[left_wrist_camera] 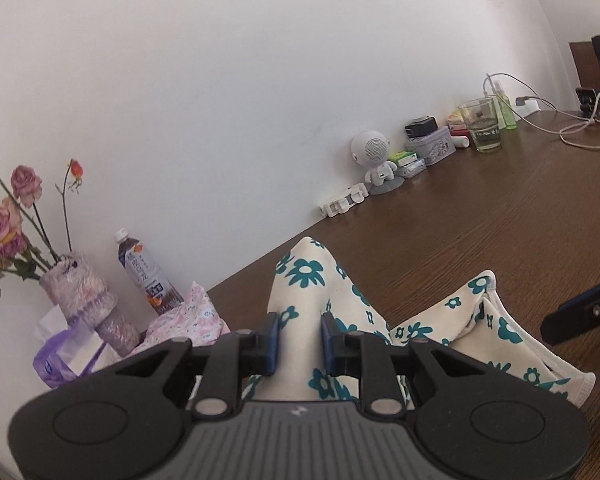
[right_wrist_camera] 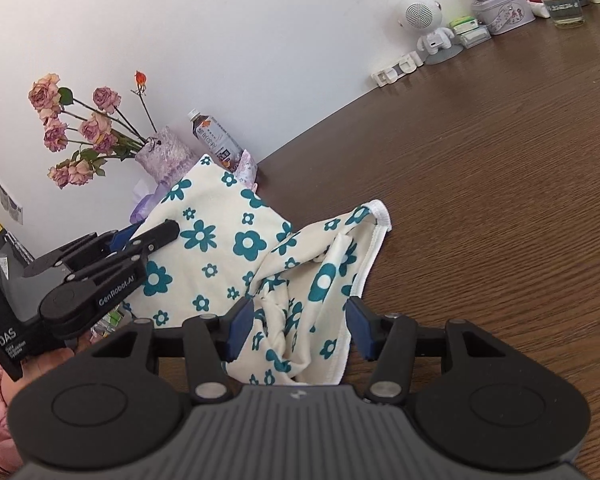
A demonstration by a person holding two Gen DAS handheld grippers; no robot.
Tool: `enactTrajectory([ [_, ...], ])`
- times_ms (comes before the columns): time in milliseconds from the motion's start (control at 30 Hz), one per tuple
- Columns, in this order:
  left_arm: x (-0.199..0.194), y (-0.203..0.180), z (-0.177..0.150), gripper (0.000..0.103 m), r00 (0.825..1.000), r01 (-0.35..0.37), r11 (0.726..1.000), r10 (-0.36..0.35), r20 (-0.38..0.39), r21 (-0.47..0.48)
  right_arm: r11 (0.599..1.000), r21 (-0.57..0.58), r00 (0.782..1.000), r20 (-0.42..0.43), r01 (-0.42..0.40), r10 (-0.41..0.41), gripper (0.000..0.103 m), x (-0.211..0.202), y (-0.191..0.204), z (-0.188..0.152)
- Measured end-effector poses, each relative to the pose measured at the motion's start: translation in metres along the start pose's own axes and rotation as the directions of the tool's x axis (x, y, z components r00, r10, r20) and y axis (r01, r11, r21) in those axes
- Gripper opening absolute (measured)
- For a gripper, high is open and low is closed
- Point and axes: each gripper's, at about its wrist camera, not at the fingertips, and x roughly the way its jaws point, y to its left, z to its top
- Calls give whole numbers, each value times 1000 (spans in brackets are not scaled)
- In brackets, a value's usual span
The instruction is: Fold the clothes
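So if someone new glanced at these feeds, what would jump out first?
The cream garment with teal flowers, bunched on the brown table, with the left gripper shut on a raised fold. Next, the dried pink roses in a vase by the wall, beside a drink bottle.
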Motion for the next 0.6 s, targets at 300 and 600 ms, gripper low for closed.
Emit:
enactTrajectory([
  [300, -8, -55, 9, 21, 996, 83, 989, -87, 33, 119, 999, 43, 995, 92, 29, -33, 53, -21, -18, 9],
  [600, -6, -111, 7, 24, 983, 171, 961, -181, 28, 218, 994, 88, 987, 139, 62, -74, 53, -36, -38, 13],
])
